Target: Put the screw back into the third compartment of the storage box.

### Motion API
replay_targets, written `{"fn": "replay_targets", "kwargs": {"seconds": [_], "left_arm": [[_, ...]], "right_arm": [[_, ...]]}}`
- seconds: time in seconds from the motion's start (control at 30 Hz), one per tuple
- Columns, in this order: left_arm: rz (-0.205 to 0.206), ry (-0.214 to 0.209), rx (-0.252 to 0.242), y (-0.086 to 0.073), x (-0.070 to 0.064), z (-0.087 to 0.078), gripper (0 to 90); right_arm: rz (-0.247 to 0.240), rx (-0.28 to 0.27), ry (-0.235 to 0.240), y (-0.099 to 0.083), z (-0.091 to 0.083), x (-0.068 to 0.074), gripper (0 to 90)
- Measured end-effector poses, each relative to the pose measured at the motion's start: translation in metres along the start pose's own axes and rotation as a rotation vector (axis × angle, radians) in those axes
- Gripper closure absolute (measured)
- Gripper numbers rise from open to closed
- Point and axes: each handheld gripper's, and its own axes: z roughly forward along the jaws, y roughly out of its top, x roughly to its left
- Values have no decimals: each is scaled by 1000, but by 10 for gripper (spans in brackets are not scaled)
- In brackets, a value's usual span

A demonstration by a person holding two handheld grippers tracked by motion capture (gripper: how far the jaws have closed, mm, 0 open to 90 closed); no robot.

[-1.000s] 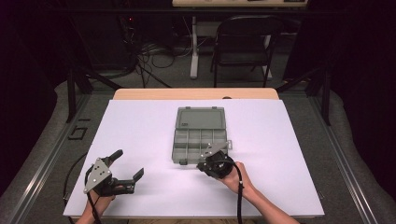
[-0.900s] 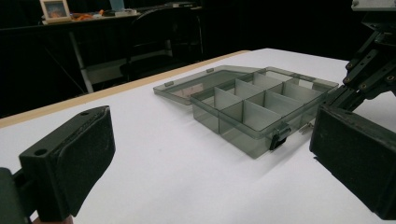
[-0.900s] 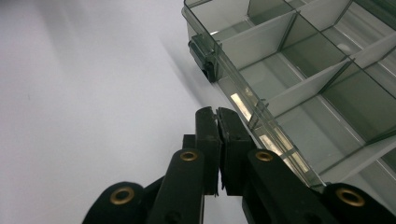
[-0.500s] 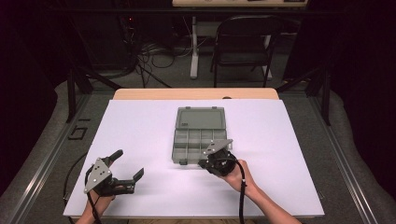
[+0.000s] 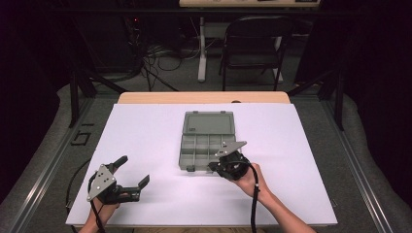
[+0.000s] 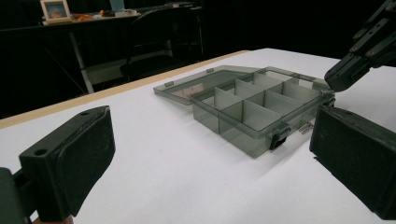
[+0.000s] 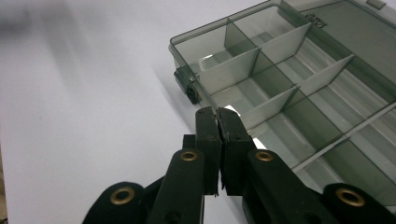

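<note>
We see two black grippers—the left gripper [image 5: 130, 171] topped by a grey three-cornered plate [image 5: 99, 181], the right gripper [image 7: 218, 125] showing brass-ringed pivots [image 7: 189, 156]—each trailing a black cable [image 5: 254, 204].

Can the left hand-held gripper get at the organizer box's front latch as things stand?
Probably yes. The left hand-held gripper is open, with bare table between it and the box; the latch faces it unobstructed.
</note>
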Motion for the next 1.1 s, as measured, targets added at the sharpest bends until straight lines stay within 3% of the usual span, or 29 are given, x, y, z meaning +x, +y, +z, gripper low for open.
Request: {"fn": "replay_targets", "kwargs": {"seconds": [0.67,1.1], "left_arm": [[0,6,-3,0,0,-1,1],[0,5,-5,0,1,-1,1]], "right_arm": [[10,-6,-33,14,-11,-12,886],[22,-10,-74,29,-12,-31,887]]}}
